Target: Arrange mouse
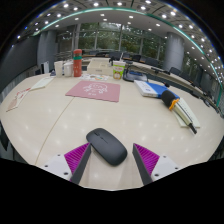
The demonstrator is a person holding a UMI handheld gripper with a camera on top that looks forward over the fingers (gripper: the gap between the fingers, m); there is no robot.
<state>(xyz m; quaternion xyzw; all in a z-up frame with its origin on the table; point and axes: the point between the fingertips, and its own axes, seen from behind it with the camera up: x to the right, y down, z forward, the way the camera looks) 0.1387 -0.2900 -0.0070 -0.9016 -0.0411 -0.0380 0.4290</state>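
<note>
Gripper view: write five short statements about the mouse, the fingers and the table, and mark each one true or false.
1. The mouse lies on the table just ahead of the gripper. True.
2. Both fingers press on the mouse. False: the fingers are open, and the mouse lies on the table on its own.
3. A pink mat lies on the table beyond the mouse. True.
4. The mouse sits on the pink mat. False: it lies on bare table, well short of the mat.
5. The mouse is white. False: it is dark grey.
</note>
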